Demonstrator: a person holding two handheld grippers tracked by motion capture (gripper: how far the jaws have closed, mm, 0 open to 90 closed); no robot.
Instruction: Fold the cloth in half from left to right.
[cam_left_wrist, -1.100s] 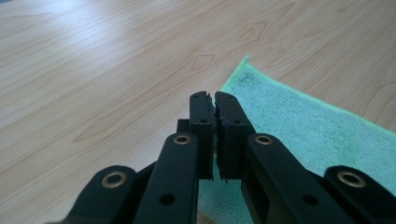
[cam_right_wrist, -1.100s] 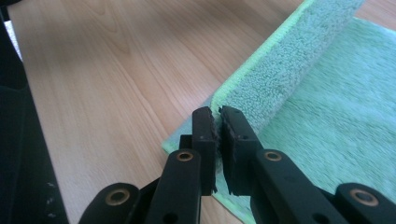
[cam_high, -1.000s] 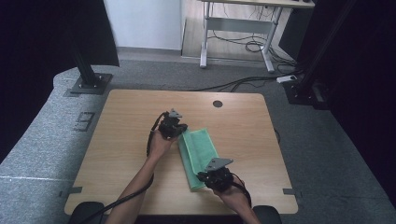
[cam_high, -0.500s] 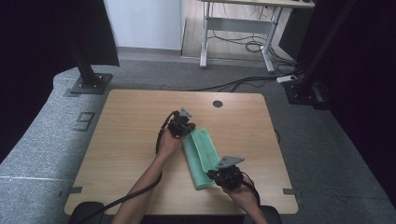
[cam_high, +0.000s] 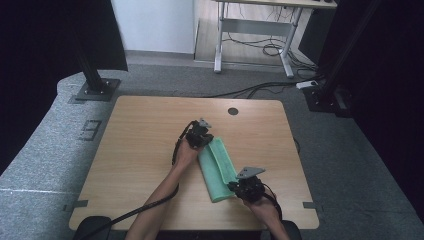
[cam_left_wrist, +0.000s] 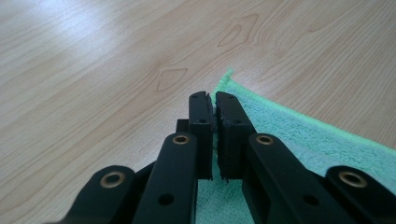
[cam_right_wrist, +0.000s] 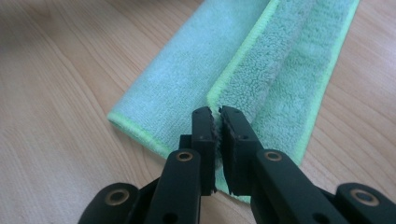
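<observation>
High view: a folded green cloth (cam_high: 218, 167) lies right of centre on the wooden table (cam_high: 140, 150), the left gripper (cam_high: 206, 140) at its far end, the right gripper (cam_high: 239, 188) at its near end. Left gripper view: jaws pinched on a cloth corner. Right gripper view: jaws clamped on the upper fold's edge.
</observation>
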